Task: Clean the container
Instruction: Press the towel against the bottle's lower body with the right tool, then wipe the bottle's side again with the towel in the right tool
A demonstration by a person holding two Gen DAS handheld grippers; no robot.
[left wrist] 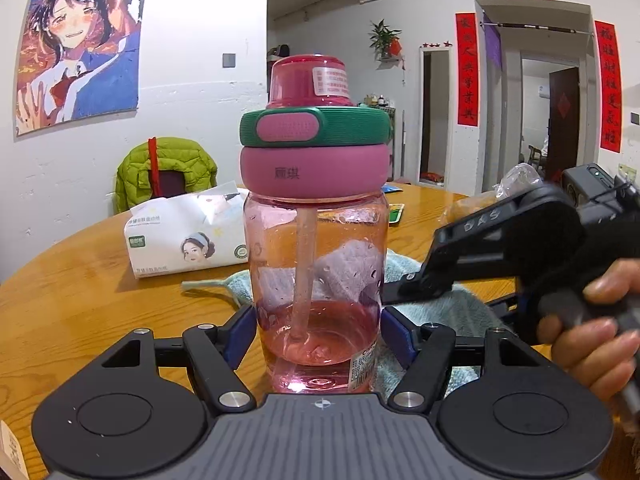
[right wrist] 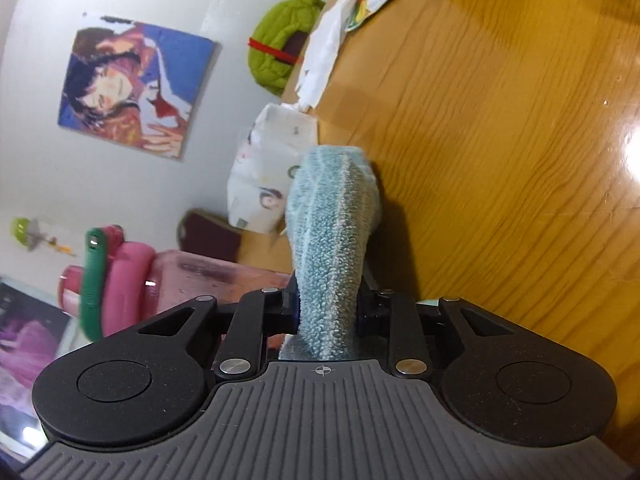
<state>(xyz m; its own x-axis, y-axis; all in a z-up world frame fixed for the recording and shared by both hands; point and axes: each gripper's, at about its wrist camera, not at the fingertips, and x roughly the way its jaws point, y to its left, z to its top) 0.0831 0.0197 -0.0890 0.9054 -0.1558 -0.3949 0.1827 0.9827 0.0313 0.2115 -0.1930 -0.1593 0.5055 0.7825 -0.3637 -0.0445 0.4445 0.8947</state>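
In the left wrist view, the left tongs (left wrist: 318,334) sit at the lower centre of the frame, their blue pads pressed against both sides of the pink bottle (left wrist: 318,264), which stands upright in the middle of the picture. A little pink-tinted water lies in its base and a straw runs down inside; droplets cling to the wall. Above the clear body come a pink collar, a green band and a pink cap (left wrist: 310,80). At the right edge, a hand (left wrist: 588,328) grips the black right tongs (left wrist: 394,292), whose tip reaches toward the bottle's right side.

In the right wrist view, the right tongs (right wrist: 328,304) are closed narrow on a blue towel (right wrist: 332,248), which rises as a bunched column through the centre. The bottle (right wrist: 192,276) lies across the lower left of that frame.

Further back on the wooden worktop (left wrist: 80,280) sits a tissue pack (left wrist: 188,236), left of the bottle, with a green jacket (left wrist: 166,172) behind it.
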